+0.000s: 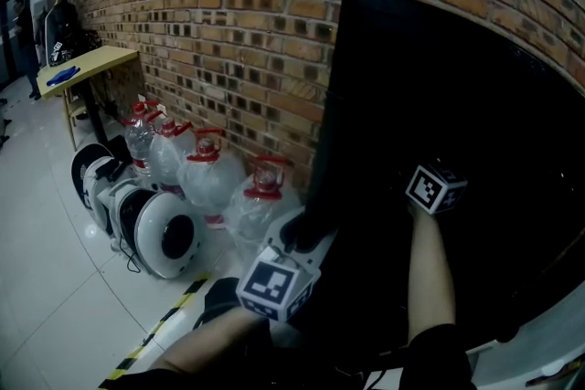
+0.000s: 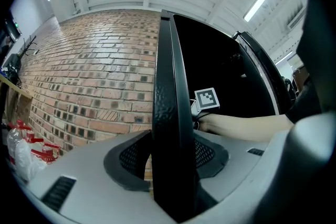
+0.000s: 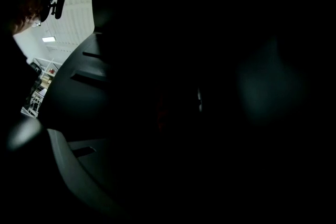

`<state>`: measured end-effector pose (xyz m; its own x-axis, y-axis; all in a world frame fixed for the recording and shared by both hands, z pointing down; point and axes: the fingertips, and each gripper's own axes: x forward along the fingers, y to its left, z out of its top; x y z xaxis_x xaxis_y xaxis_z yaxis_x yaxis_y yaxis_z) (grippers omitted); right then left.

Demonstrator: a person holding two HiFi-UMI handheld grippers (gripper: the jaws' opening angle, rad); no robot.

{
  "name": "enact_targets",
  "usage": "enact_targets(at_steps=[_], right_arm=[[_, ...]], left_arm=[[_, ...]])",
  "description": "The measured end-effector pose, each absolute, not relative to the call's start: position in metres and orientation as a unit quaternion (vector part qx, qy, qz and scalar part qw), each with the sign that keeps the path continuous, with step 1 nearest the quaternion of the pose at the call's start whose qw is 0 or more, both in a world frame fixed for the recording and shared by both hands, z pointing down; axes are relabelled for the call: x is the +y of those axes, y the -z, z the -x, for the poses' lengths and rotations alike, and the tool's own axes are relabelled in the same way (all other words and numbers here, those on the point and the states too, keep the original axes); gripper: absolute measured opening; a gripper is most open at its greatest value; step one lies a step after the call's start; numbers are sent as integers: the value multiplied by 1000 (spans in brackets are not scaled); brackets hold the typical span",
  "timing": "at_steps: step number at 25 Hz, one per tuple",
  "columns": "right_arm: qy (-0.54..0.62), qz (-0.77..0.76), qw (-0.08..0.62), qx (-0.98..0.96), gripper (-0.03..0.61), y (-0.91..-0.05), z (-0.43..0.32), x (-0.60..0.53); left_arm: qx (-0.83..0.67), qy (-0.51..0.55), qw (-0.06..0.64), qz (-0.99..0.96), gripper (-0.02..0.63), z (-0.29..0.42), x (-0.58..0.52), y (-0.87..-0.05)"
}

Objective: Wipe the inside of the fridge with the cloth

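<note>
Nearby, water jugs (image 1: pixel 206 173); left hand-held gripper (image 2: pixel 170 165) clamped on fridge door (image 2: pixel 168 86), right hand-held gripper (image 1: pixel 435 188) unreadable in darkness.

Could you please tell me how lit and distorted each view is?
Head view: brick wall lit, fridge black, lines bowed. Left gripper view: bright, fridge door sharp, strongly fisheyed. Right gripper view: almost wholly dark, lit sliver at left.

Left gripper (image 2: pixel 170 165): grey shell, black meshed pads (image 2: pixel 131 157), white cube (image 1: pixel 274 286) with black square marker. Right gripper's cube (image 1: pixel 436 187) same; dark sleeve (image 1: pixel 439 350) behind it.
</note>
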<state>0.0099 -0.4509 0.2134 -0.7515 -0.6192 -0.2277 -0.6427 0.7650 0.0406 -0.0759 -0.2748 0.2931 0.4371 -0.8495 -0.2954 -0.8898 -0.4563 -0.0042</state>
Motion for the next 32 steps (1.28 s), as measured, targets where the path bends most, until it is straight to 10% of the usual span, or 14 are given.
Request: enact_targets(at_steps=[28, 32], right_arm=[[-64, 347, 125, 927, 83, -233, -27, -406], [-70, 274, 137, 949, 84, -238, -16, -343]], left_arm=[[498, -119, 81, 855, 205, 77, -274, -294], [429, -109, 81, 893, 303, 66, -265, -293]])
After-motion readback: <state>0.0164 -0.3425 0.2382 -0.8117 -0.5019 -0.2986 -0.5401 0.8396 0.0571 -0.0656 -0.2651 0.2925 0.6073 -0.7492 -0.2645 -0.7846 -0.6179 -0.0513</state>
